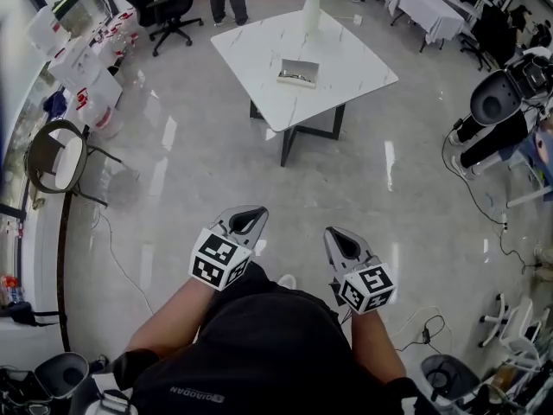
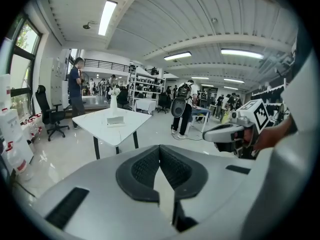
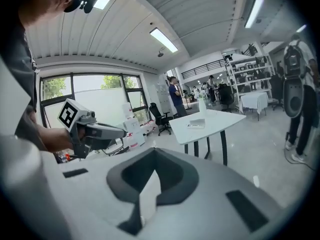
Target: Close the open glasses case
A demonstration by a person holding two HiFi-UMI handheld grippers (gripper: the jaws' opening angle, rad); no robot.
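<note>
Because the person stands well back from the work, the 2 grippers, left gripper [image 1: 257, 214] and right gripper [image 1: 333, 234], hang at the waist, jaws pressed together on nothing, likely just carried. Far ahead, the open glasses case [image 1: 298, 73] lies mid-table [image 1: 363, 67] near a flower vase [image 1: 311, 9].
</note>
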